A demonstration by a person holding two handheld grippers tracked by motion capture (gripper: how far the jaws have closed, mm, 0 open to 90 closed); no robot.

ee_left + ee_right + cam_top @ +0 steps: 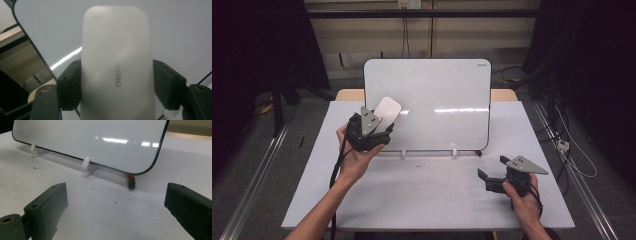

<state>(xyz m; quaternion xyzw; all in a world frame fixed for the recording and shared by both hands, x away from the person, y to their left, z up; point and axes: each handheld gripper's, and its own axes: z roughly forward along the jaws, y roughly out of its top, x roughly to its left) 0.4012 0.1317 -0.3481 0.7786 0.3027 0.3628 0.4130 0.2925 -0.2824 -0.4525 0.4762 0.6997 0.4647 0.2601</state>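
On the white table (422, 200), seen from the high view, a whiteboard (437, 95) stands propped in two small white clips (403, 154). At about 10 o'clock from the table's middle, the left gripper (379, 120) is raised against the board's left part, its jaws clenched on a white eraser (388, 108) whose free end points toward 1 o'clock and lies over the board's face. At 4 o'clock the right gripper (488, 167) hangs low over the table, well apart from the board, jaws released and pointing toward 10 o'clock.

Along the left gripper view, the eraser (116, 62) stands upright at the centre, pinched at its sides by both black pads (71, 85), with grey lettering on its back. The whiteboard (180, 37) lies behind it, its dark edge running off toward 10 o'clock.

Along the right gripper view, the spread fingers (47, 205) grasp nothing. Past them at 12 o'clock stands the whiteboard (95, 137), and at 1 o'clock a small red-and-black piece (131, 181) sits on the table under the board's lower corner.
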